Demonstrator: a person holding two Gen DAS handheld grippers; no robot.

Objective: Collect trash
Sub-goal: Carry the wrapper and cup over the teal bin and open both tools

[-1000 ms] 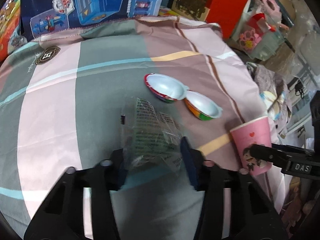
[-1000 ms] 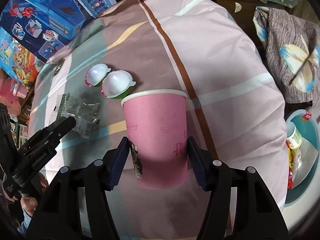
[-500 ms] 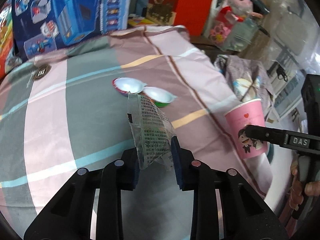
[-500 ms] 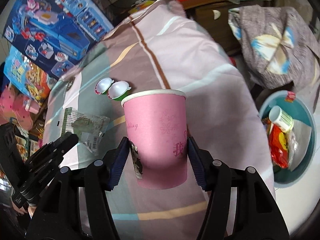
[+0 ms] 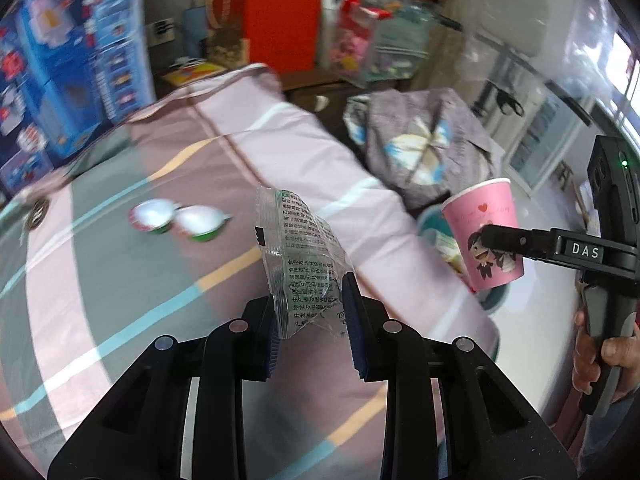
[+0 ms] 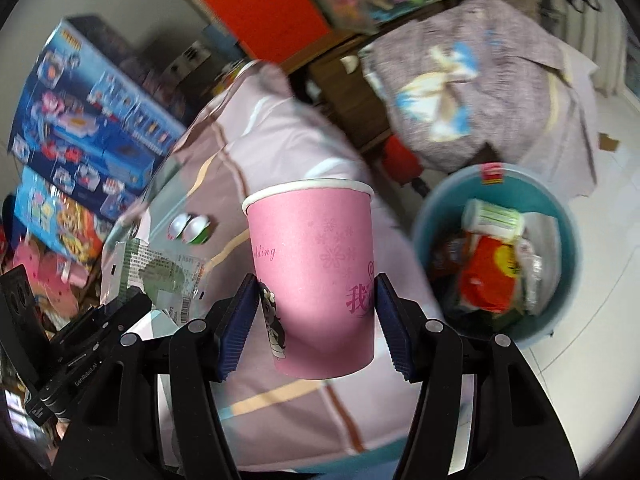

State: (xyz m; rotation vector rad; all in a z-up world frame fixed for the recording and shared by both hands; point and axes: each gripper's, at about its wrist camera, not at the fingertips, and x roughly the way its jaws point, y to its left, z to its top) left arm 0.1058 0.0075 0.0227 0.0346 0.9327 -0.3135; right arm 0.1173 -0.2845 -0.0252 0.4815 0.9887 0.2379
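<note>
My left gripper [image 5: 314, 312] is shut on a clear plastic wrapper [image 5: 300, 256] printed with small text, and holds it up above the striped bedcover [image 5: 120, 280]. My right gripper [image 6: 316, 316] is shut on an upright pink paper cup [image 6: 316, 272], lifted off the bed. The cup [image 5: 486, 232] and the right gripper's finger show at the right of the left wrist view. The wrapper [image 6: 156, 272] shows at the left of the right wrist view. Two empty jelly cups [image 5: 180, 222] still lie on the bedcover. A teal bin [image 6: 564, 248] with trash inside stands on the floor to the right of the bed.
Blue toy boxes [image 5: 68, 80] stand behind the bed. A red box [image 5: 280, 12] and a grey patterned cloth pile [image 6: 480, 92] sit beyond the bed's far corner. White tiled floor [image 6: 600, 320] surrounds the bin. A hand [image 5: 600, 364] holds the right gripper's handle.
The left gripper closed on the wrapper and lifted it off the bedcover. Both grippers moved right toward the bed's edge; the bin has come into fuller view beside the cup.
</note>
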